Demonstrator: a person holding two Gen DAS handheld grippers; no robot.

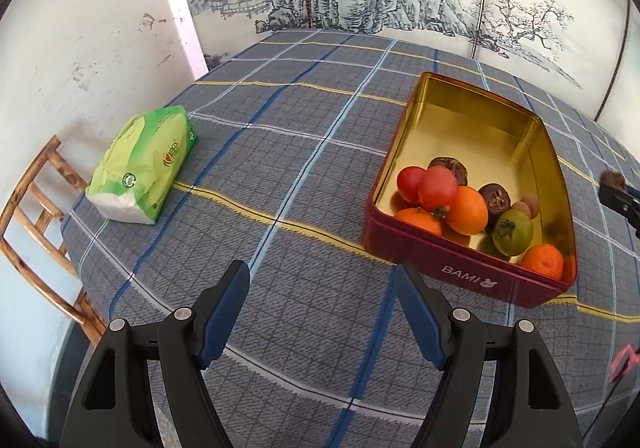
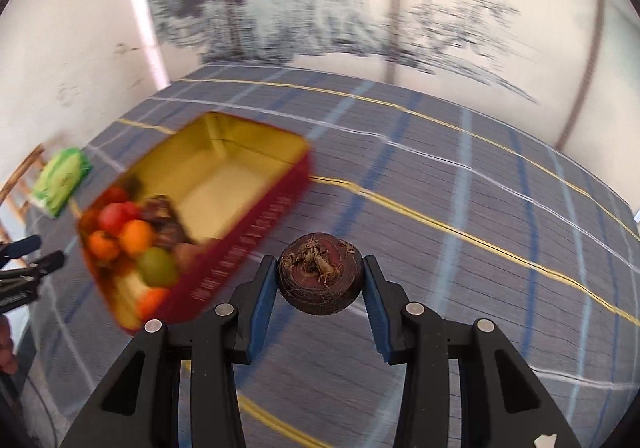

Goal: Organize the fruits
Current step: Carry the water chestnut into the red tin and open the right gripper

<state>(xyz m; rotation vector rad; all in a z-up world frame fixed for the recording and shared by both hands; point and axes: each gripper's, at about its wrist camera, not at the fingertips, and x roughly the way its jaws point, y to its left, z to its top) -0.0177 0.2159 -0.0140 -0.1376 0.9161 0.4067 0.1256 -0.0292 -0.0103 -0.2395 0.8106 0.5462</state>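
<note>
At the far left of the counter [image 1: 304, 151], under its blue checked cloth, lies a green tissue pack [image 1: 144, 163], with a wooden chair [image 1: 36, 215] just past the edge. The left hand-held gripper [image 1: 322, 280] hangs low over the bare cloth near the front edge, its blue-padded fingers [image 1: 228, 308] spread wide and holding nothing. To its right stands a red tin [image 1: 472, 272] with a gold inside; its near end holds red tomatoes [image 1: 436, 187], oranges [image 1: 466, 209], a green fruit [image 1: 513, 232] and dark brown ones [image 1: 494, 199], while the far end is bare. Further right, beside the tin and above the cloth, the right hand-held gripper [image 2: 320, 276] pinches a dark round chestnut-like fruit [image 2: 320, 274] between its pads, root end facing the camera. That view is blurred.
</note>
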